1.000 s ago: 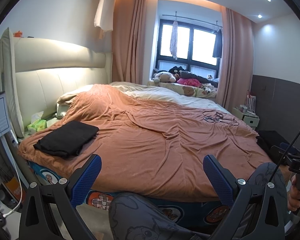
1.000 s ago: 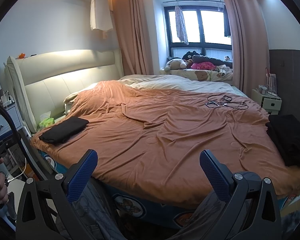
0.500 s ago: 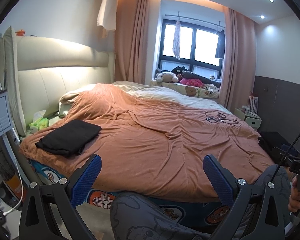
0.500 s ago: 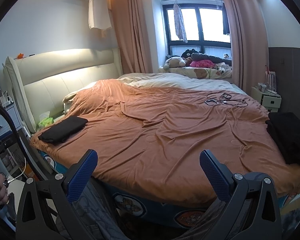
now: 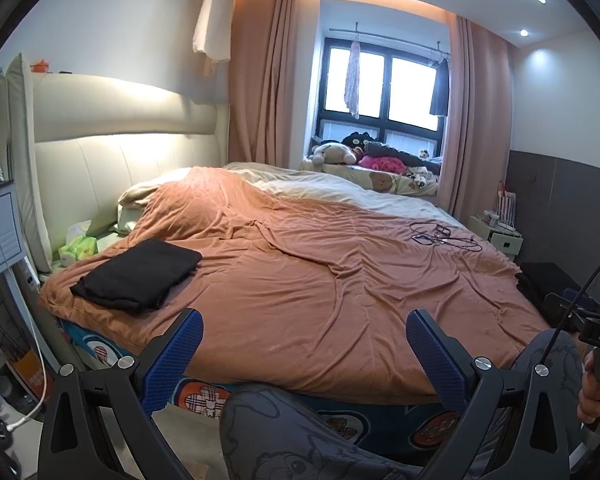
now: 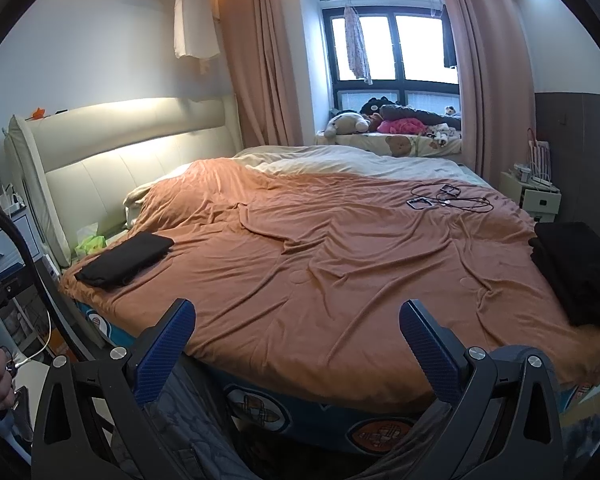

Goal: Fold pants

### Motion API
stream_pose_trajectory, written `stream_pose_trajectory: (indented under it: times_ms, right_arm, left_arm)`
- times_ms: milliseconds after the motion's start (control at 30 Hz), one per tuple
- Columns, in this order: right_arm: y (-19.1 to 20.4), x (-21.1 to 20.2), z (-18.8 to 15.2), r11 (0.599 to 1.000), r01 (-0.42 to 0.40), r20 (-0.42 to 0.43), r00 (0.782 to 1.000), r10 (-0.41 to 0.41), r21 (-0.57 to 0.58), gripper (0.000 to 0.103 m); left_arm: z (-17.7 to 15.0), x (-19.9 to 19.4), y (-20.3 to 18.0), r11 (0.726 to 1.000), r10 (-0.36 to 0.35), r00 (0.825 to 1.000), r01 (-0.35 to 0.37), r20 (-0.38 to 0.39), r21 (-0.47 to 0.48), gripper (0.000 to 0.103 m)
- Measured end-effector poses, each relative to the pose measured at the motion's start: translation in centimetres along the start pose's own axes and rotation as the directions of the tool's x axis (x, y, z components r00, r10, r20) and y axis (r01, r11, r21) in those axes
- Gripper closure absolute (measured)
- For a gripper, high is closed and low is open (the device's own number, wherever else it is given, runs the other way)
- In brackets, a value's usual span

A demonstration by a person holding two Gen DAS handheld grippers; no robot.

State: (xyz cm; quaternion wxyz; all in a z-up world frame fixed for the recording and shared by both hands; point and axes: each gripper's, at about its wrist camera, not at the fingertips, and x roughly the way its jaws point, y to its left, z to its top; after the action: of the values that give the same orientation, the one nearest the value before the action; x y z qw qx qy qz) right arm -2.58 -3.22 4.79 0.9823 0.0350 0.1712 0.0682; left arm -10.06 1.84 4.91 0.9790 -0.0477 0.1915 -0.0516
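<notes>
At the bed's left corner, folded black pants [image 5: 138, 274] lie flat on the orange blanket [image 5: 300, 280], just beside a green tissue pack [image 5: 78, 248] that holds white tissues. My left gripper [image 5: 303, 354] hangs over the near edge, jaws spread wide with nothing between them; my right gripper [image 6: 296, 344] does likewise. My grey-trousered knee [image 5: 284, 432] blocks the bed's patterned side. Cables and what may be phones [image 6: 446, 198] sprawl far right of centre. A second dark stack of clothes [image 6: 576, 272] sits at the right edge.
</notes>
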Motion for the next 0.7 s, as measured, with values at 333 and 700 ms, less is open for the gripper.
stream_pose_trajectory:
  times_ms: [333, 700]
  right_arm:
    - [-0.08, 0.22, 0.09, 1.000, -0.001, -0.005, 1.000, 0.001, 0.003, 0.000]
    - [-0.01, 0.56, 0.14, 1.000, -0.002, -0.013, 1.000, 0.002, -0.001, 0.000]
  left_arm:
    - [0.02, 0.02, 0.16, 1.000, -0.004, 1.000, 0.004, -0.005, -0.005, 0.001]
    - [-0.02, 0.25, 0.28, 1.000, -0.002, 1.000, 0.002, -0.010, -0.010, 0.001]
